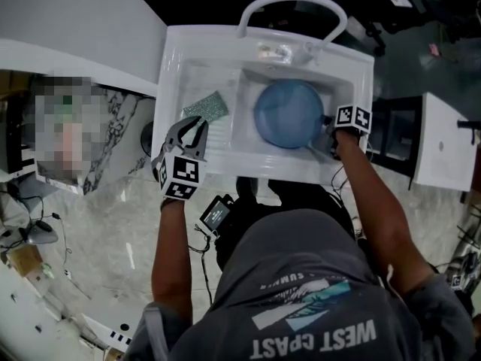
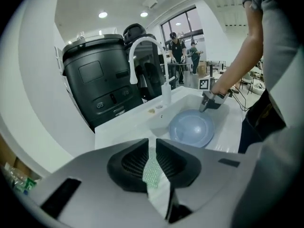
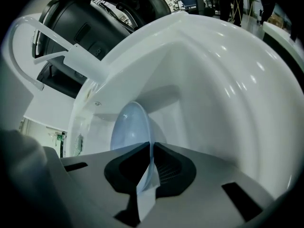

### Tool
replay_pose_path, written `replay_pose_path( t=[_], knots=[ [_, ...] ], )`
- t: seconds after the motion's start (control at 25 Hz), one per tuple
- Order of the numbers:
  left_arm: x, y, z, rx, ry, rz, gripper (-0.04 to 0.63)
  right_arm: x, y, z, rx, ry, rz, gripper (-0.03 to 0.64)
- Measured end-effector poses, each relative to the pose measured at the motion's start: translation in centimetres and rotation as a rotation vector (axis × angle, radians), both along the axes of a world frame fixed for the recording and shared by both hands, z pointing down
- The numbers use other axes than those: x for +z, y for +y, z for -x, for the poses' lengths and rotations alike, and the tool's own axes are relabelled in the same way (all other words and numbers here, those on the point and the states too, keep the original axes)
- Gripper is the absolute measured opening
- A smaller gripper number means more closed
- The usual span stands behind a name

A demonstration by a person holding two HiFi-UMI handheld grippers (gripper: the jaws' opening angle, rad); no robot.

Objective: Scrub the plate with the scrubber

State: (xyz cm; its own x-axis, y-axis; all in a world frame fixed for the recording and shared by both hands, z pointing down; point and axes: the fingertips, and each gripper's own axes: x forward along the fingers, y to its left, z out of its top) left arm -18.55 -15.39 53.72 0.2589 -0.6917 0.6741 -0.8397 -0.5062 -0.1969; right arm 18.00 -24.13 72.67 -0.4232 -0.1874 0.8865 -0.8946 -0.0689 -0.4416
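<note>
A round blue plate [image 1: 289, 113] lies in the basin of a white sink [image 1: 171, 59]; it also shows in the left gripper view [image 2: 191, 128] and stands on edge in the right gripper view [image 3: 130, 127]. My right gripper [image 1: 328, 128] is shut on the plate's near right rim, and the rim runs between its pads [image 3: 151, 163]. A green mesh scrubber [image 1: 209, 107] lies on the drainboard left of the basin. My left gripper [image 1: 194, 122] is at its near corner. Its pads close on the green mesh [image 2: 153, 172], which fills the narrow gap.
A white arched faucet [image 1: 293, 2] stands at the back of the sink. A big black bin [image 2: 99, 80] stands behind the sink on the left. Two people [image 2: 178, 46] stand far off by the windows. The sink's front rim is against the person's body.
</note>
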Motion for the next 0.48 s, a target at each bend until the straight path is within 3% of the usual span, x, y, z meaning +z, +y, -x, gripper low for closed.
replay_pose_path(
  t=[0.48],
  knots=[
    [-6.1,2.0,0.1,0.001,0.043,-0.121,0.035,-1.9,0.7,-1.3,0.058,0.011,-0.044,0.049]
  ],
)
